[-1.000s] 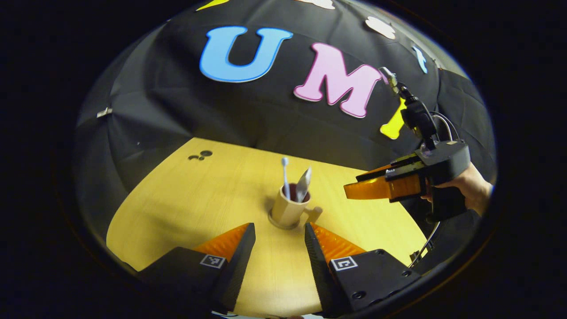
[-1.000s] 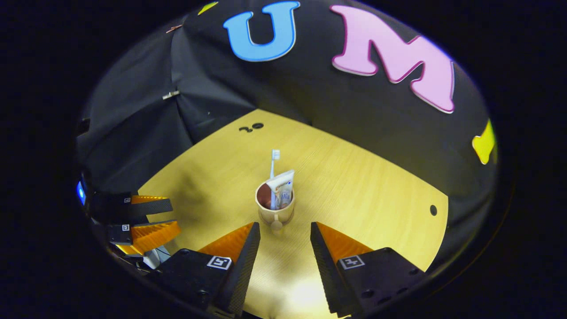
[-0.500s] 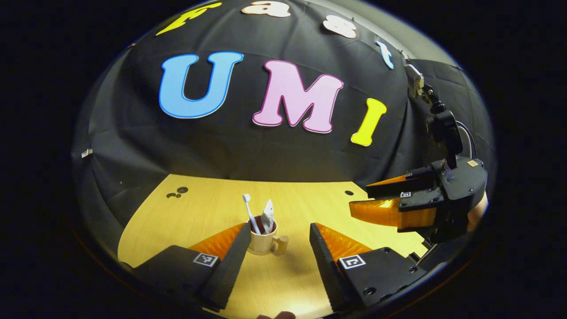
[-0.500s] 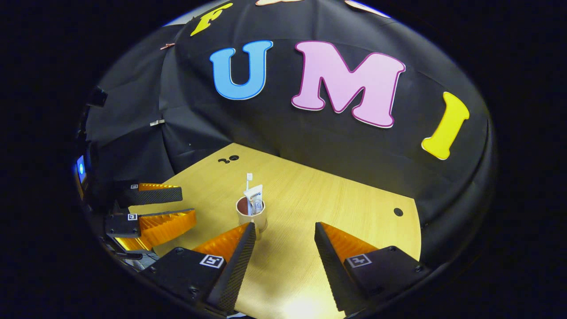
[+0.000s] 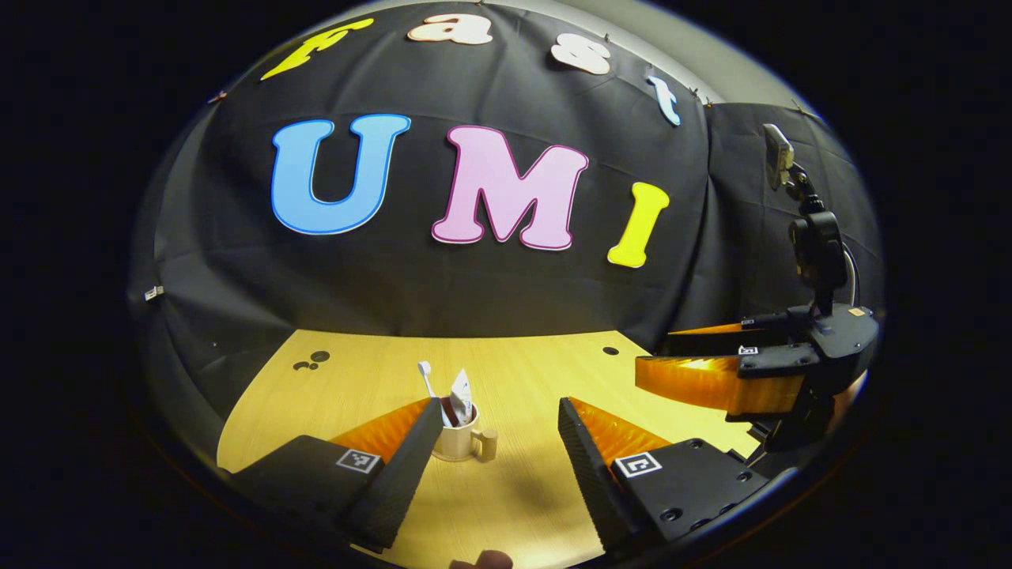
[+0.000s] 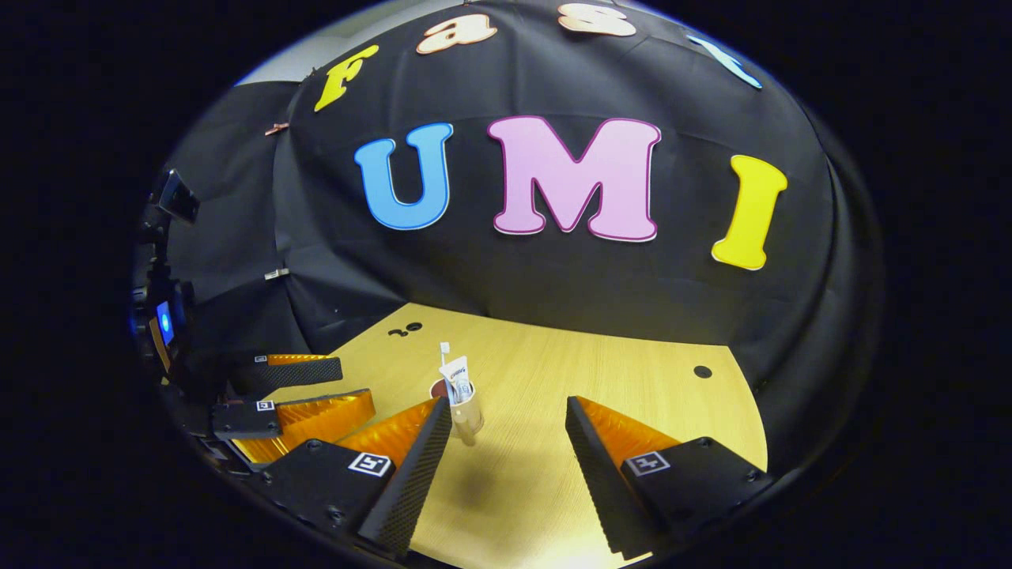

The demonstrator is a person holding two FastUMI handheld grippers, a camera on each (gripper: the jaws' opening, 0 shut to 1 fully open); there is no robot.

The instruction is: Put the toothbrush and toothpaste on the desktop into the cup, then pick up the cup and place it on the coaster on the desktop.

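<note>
A beige handled cup [image 5: 462, 441] stands upright on the wooden table [image 5: 522, 379], holding a white toothbrush [image 5: 427, 378] and a white toothpaste tube [image 5: 461, 392]. My left gripper [image 5: 498, 411] is open and empty, drawn back from the cup, whose left side its left finger hides. In the right gripper view the cup [image 6: 468, 416] with the toothbrush [image 6: 445, 352] and the tube [image 6: 457, 374] sits just past the left fingertip of my open, empty right gripper [image 6: 507, 405]. Whatever lies under the cup is too small to tell.
The right gripper [image 5: 700, 373] hangs open over the table's right edge in the left gripper view. The left gripper [image 6: 312, 391] is open at the table's left in the right gripper view. Dark cable holes [image 5: 312, 362] [image 6: 702, 371] mark the tabletop near the cloth wall.
Both grippers have drawn back from the cup and tilted upward, so the cup looks smaller and lower in both views. The cup has stayed put; both grippers remain open.
</note>
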